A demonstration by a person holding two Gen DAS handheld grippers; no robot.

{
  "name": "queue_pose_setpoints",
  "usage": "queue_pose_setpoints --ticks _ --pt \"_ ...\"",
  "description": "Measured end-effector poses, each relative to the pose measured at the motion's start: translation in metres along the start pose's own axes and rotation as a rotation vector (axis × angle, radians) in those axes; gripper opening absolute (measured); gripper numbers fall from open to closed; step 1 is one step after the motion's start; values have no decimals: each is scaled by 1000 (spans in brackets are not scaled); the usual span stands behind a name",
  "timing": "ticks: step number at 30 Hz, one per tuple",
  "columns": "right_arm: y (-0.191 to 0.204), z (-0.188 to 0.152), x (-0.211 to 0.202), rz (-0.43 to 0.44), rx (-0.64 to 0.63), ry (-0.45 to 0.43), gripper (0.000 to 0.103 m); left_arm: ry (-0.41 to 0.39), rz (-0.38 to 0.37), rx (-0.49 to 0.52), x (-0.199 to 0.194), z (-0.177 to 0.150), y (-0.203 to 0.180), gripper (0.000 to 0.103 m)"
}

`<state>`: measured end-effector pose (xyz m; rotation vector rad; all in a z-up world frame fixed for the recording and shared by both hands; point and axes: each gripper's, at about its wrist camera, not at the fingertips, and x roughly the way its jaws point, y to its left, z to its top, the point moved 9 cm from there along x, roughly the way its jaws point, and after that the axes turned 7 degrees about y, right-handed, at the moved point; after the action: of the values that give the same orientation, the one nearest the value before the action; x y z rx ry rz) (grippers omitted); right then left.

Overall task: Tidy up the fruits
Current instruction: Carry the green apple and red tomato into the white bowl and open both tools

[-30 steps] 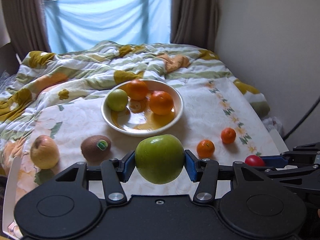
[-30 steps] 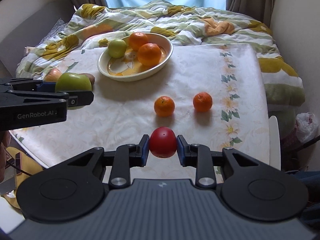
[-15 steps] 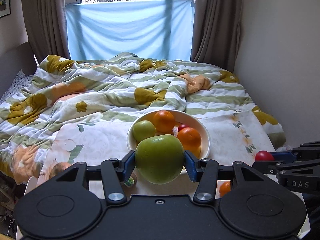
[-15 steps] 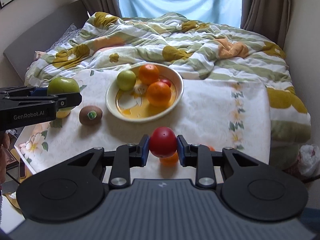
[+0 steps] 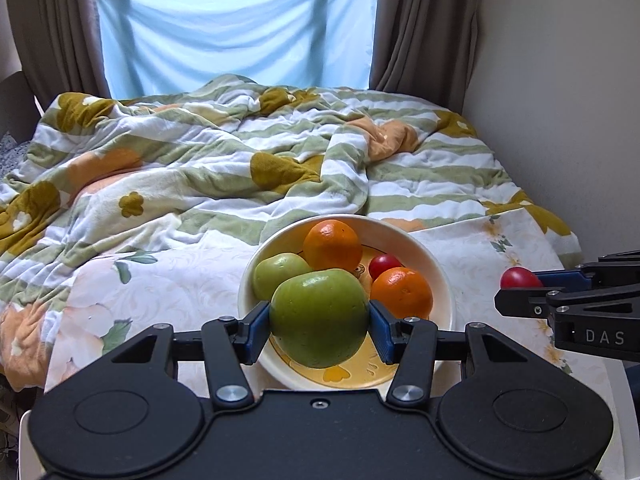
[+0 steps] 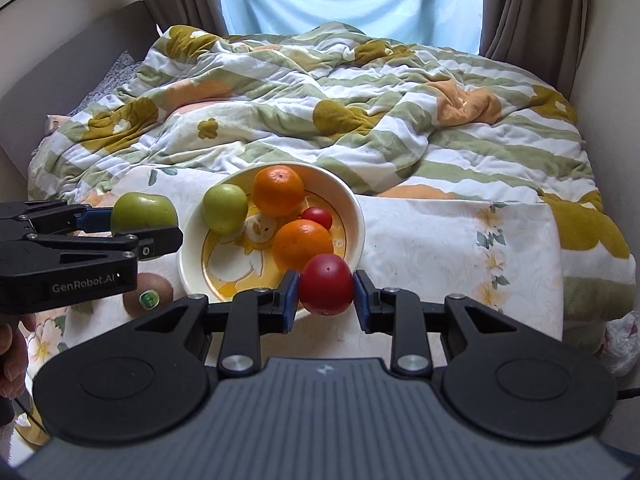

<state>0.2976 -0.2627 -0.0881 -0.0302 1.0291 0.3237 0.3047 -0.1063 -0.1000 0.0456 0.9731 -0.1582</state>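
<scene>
Basically, the bed with its striped floral duvet (image 5: pixel 240 160) fills most of both views, blue window cloth (image 5: pixel 236 28) behind, brown curtains (image 6: pixel 532 8) either side. Near edge: a floral-cloth surface (image 6: pixel 440 248) carrying the fruit bowl (image 6: pixel 356 208), cream with a yellow duck print. Left tool (image 5: pixel 319 322) sits low in the left wrist view, blue pads clamped on a big green apple (image 5: pixel 319 318), held over the bowl's near rim in that view; from the right wrist view it looks left of the bowl rim, so exact overlap unclear. Right tool (image 6: pixel 326 291) grips a red tomato-like fruit (image 6: pixel 326 290) between its pads, at the bowl's near-right rim in the right wrist view; it also shows at the right edge of the left wrist view, to the right of the bowl. In the bowl: two oranges, far one (image 6: pixel 279 190) and near one (image 6: pixel 303 245), a smaller green apple (image 6: pixel 225 208) at left touching the far orange, and a small red fruit (image 6: pixel 317 218) between the oranges. Kiwi with green sticker (image 6: pixel 148 292) lies on the cloth left of the bowl, partly hidden under the left tool. Fingers of a hand (image 6: pixel 14 350) show at the left edge.
</scene>
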Motion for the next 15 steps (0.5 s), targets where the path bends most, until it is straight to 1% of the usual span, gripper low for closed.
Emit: queue_pose_setpoints --ticks 9,15 --pt "-9 10 36 1 55 55 44 87 -41 85 55 8 -8 56" --pt "-19 13 52 -10 92 84 44 143 -51 122 78 2 -10 56"
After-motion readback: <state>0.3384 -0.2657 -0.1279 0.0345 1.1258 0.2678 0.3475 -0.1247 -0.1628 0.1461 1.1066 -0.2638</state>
